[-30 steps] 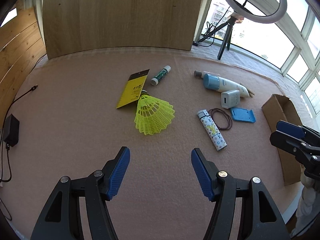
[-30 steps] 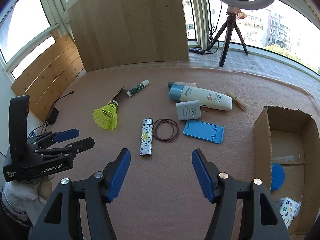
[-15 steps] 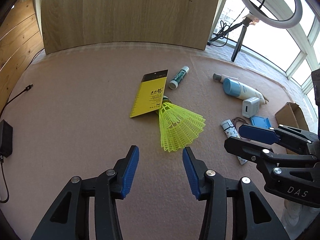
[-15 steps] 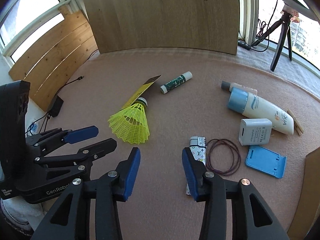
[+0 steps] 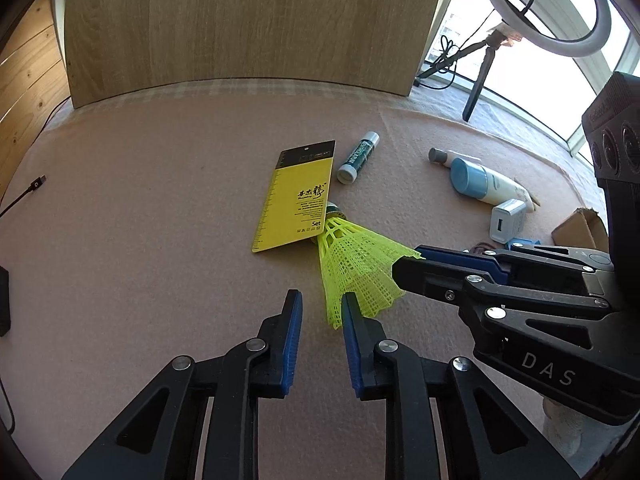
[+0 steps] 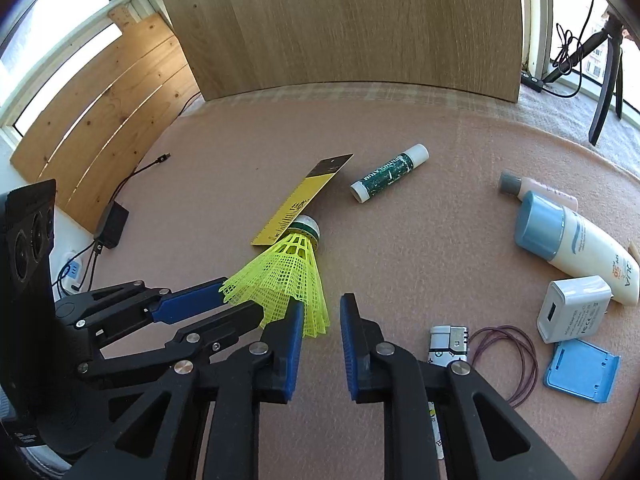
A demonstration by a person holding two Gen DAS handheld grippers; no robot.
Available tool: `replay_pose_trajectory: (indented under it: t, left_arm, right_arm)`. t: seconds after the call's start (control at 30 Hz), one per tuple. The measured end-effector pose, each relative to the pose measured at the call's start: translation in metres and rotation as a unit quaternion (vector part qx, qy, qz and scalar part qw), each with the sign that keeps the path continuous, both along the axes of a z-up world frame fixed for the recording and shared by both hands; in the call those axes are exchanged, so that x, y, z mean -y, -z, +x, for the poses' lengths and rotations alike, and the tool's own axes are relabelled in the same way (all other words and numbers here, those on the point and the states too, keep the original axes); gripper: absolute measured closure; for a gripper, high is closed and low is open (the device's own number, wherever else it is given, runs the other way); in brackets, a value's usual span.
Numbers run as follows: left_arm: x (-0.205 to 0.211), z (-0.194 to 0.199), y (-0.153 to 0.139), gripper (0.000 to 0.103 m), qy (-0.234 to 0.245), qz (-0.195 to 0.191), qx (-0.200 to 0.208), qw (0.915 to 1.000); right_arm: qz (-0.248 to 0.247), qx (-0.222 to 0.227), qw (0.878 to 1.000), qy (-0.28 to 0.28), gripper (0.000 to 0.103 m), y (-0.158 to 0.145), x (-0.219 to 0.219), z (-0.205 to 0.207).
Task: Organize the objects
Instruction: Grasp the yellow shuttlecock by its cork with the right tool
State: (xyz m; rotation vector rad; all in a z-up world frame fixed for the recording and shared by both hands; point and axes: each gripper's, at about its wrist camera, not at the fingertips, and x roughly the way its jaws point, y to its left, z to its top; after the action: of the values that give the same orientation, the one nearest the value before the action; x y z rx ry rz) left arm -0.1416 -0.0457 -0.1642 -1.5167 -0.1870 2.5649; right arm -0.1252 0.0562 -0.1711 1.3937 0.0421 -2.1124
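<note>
A yellow plastic shuttlecock (image 5: 354, 264) lies on the pink felt table, its cork end against a yellow card (image 5: 298, 196). It also shows in the right wrist view (image 6: 288, 276). My left gripper (image 5: 320, 312) is open with a narrow gap, its tips at the skirt's near edge. My right gripper (image 6: 320, 316) is open with a narrow gap, just right of the skirt. In the left wrist view the right gripper's fingers (image 5: 448, 268) reach the skirt from the right. Neither holds anything.
A green lip balm tube (image 6: 388, 174), sunscreen tube (image 6: 576, 240), white charger (image 6: 572, 308), blue stand (image 6: 580, 372), hair bands (image 6: 504, 356) and a lighter (image 6: 444, 344) lie to the right. A cardboard box (image 5: 580, 228) stands far right. Wooden panels stand behind.
Both grippers have moved in toward the shuttlecock and their jaws have narrowed. The shuttlecock and the other objects have stayed in place.
</note>
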Motion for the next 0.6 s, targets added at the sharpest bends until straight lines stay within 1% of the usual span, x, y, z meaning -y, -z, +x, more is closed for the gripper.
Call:
replay_pose_trajectory:
  t: [0.07, 0.17, 0.4, 0.6]
  left_arm:
    - [-0.001, -0.001, 0.000, 0.092, 0.001, 0.000, -0.001, 1.0000]
    - [-0.001, -0.001, 0.000, 0.097, 0.002, 0.003, 0.000, 1.0000]
    - [-0.008, 0.009, -0.007, 0.097, 0.008, 0.009, -0.005, 0.9999]
    - [-0.026, 0.025, -0.027, 0.098, 0.024, 0.022, -0.023, 0.9992]
  right_arm:
    - [0.001, 0.002, 1.000, -0.003, 0.097, 0.001, 0.003, -0.001]
    - [0.003, 0.000, 1.000, -0.006, 0.099, 0.002, 0.006, 0.000]
    - [-0.012, -0.005, 1.000, 0.001, 0.101, -0.005, -0.001, 0.004]
    - [-0.023, -0.020, 0.999, 0.011, 0.101, -0.020, -0.021, 0.021]
